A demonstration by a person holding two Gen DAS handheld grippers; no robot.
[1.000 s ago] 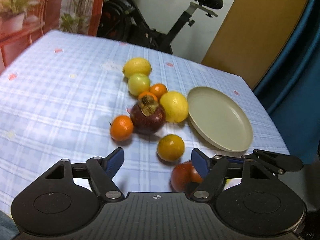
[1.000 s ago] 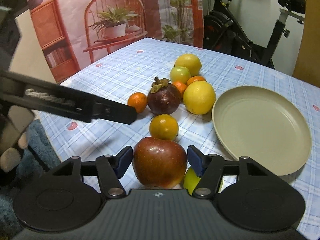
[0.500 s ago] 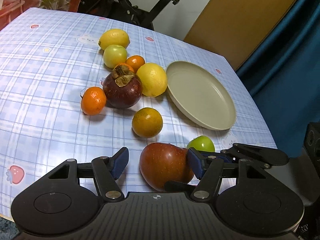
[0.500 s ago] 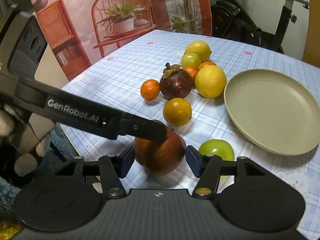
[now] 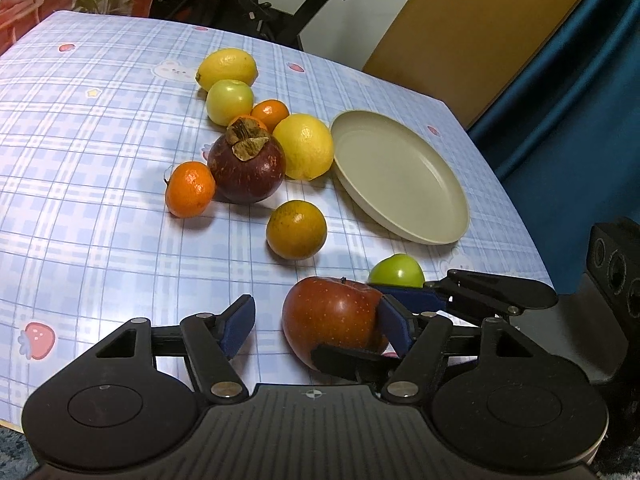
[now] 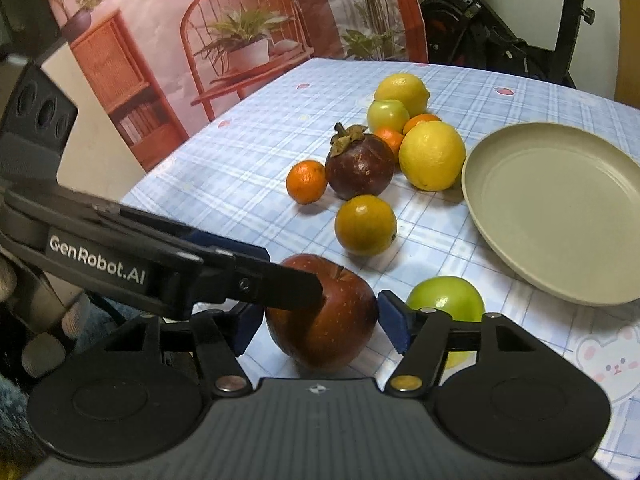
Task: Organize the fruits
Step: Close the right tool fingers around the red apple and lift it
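left wrist: red apple (image 5: 334, 316) sits on the table (image 5: 80, 200) near the front edge, off-centre between the left gripper (image 5: 316, 326) jaws. the right pad looks to touch its flank, the left pad stands clear with a gap. jaws opening, so no grip. green apple (image 5: 398, 272) just behind it, empty plate (image 5: 400, 176) further back, loose cluster of citrus plus a mangosteen (image 5: 248, 168) well apart.

right wrist: same red apple (image 6: 324, 320) between the right gripper (image 6: 316, 322) jaws, also opening; pads just beside the skin, can't confirm they press. the left gripper's finger lies across the apple's top left.

handling, my read: apple is firm, fairly heavy, waxy and round, so it'll roll or squirt out if pinched high. take it across the widest girth, pads level, one gripper only.
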